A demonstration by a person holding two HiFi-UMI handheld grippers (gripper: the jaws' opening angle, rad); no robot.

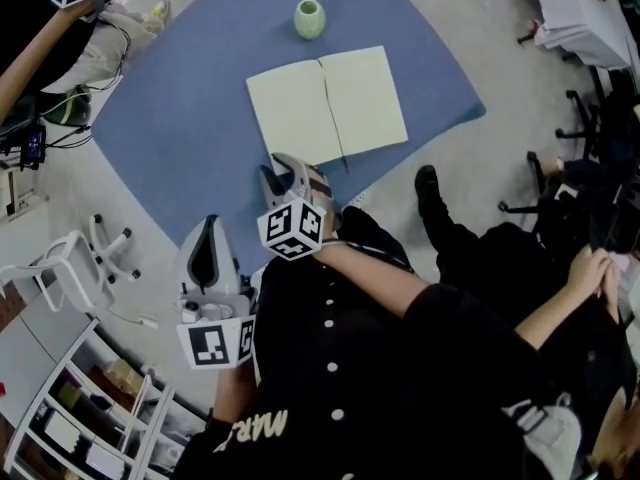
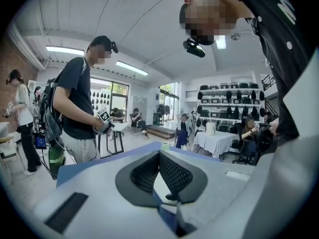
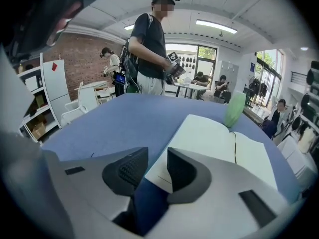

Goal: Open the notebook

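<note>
The notebook [image 1: 325, 108] lies open and flat on the blue table [image 1: 180, 118], showing two blank cream pages. My right gripper [image 1: 285, 173] hovers at its near left corner, pointing down at the page edge. In the right gripper view the gripper [image 3: 157, 158] is open; blue table and the corner of the notebook [image 3: 219, 138] show through the gap, and the pads touch nothing. My left gripper [image 1: 208, 230] is held off the table's near edge, close to my body. In its own view the left gripper [image 2: 159, 156] has its dark pads meeting at the tips, with nothing in them.
A small green vase [image 1: 310, 18] stands on the table just beyond the notebook. A white chair [image 1: 85, 258] and a shelf unit [image 1: 80, 408] are at my left. Another person [image 3: 152, 49] stands at the table's far side, and someone sits at the right [image 1: 560, 268].
</note>
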